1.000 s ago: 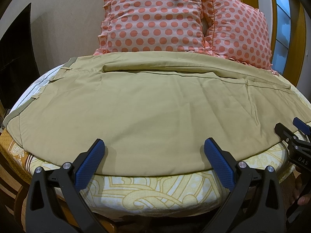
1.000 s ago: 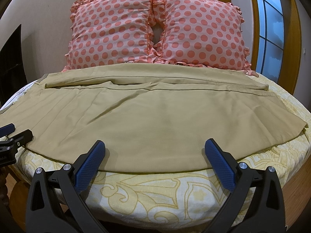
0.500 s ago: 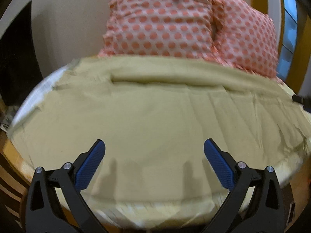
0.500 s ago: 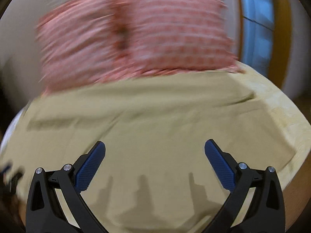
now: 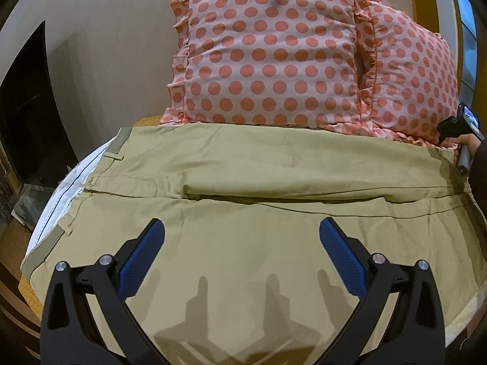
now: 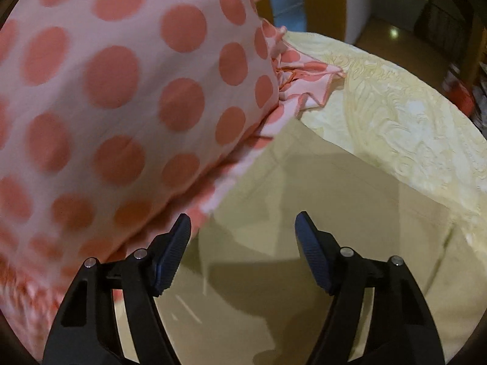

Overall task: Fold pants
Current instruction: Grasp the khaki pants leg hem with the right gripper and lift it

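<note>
Khaki pants point(image 5: 243, 182) lie spread flat across the bed, waistband point(image 5: 118, 143) at the left, legs running right. My left gripper point(image 5: 242, 255) is open and empty, hovering over the near leg. My right gripper point(image 6: 243, 249) is open and empty, low over the far leg's hem end point(image 6: 304, 182), right beside the pillow. It also shows in the left wrist view point(image 5: 462, 130) at the far right edge, held by a hand.
Two pink polka-dot pillows point(image 5: 274, 54) lean against the wall behind the pants; the right one fills the left of the right wrist view point(image 6: 106, 106). A yellow patterned bedsheet point(image 6: 395, 106) lies beyond the hem. A dark opening point(image 5: 24, 106) is at left.
Both grippers moved forward over the pants. The right one swung to the far right hem end beside the pillow and its jaws narrowed somewhat; the left advanced over the near leg.
</note>
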`<control>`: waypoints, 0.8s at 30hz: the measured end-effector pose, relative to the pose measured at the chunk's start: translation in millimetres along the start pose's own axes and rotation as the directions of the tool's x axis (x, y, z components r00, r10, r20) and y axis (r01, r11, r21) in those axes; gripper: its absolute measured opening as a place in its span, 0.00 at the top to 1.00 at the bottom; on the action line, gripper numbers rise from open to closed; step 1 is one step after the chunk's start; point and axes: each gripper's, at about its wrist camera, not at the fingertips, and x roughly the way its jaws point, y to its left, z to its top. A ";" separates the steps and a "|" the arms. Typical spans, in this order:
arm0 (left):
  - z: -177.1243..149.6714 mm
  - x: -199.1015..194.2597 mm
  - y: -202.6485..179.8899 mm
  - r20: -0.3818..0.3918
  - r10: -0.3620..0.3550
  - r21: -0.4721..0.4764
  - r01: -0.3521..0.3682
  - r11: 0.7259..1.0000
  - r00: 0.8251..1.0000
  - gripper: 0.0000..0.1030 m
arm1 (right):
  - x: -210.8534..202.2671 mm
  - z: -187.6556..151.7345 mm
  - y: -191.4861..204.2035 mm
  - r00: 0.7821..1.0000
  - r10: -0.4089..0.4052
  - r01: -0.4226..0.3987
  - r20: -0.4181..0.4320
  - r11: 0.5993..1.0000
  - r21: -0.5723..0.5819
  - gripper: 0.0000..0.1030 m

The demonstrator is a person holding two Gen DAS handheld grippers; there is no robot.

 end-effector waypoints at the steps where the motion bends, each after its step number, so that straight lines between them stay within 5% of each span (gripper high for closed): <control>1: -0.2 3.2 0.6 -0.004 0.001 0.000 -0.001 1.000 1.000 0.02 | 5.3 2.3 2.4 0.999 -0.036 0.036 0.015 0.999 -0.011 0.28; 3: -0.6 7.2 0.9 -0.012 0.005 -0.001 -0.005 1.000 1.000 0.02 | 14.3 3.4 9.3 0.986 -0.159 0.163 0.056 0.983 -0.080 0.31; 4: -1.0 8.0 1.3 -0.014 0.006 -0.002 -0.006 1.000 1.000 0.02 | 14.7 1.9 9.7 0.983 -0.159 0.168 0.087 0.980 -0.105 0.33; 9: -1.1 5.9 7.0 -0.010 -0.012 -0.029 0.012 1.000 1.000 0.02 | 10.2 -9.1 -15.6 0.990 -0.003 0.027 0.144 0.987 -0.161 0.92; 12: -1.1 -0.5 13.2 0.000 -0.027 -0.045 0.027 0.999 1.000 0.02 | 1.4 -6.8 -56.7 0.970 0.217 -0.215 0.107 0.976 -0.032 0.96; 16: 0.4 -16.9 33.3 0.041 -0.055 -0.083 0.058 0.995 0.998 0.02 | -46.8 -18.9 -113.8 0.874 0.454 -0.459 0.172 0.888 -0.009 0.96; 19: 6.7 -26.2 51.3 0.074 -0.078 -0.116 0.086 0.989 0.994 0.02 | -94.2 -61.0 -178.2 0.782 0.591 -0.602 0.198 0.798 -0.007 0.96; 22: 17.7 -30.1 68.5 0.097 -0.090 -0.154 0.105 0.983 0.991 0.02 | -131.1 -115.1 -216.5 0.752 0.632 -0.647 0.191 0.762 0.028 0.96; 24: 26.9 -26.6 80.1 0.110 -0.124 -0.184 0.142 0.973 0.986 0.02 | -133.8 -143.2 -243.0 0.767 0.617 -0.635 0.180 0.769 0.069 0.96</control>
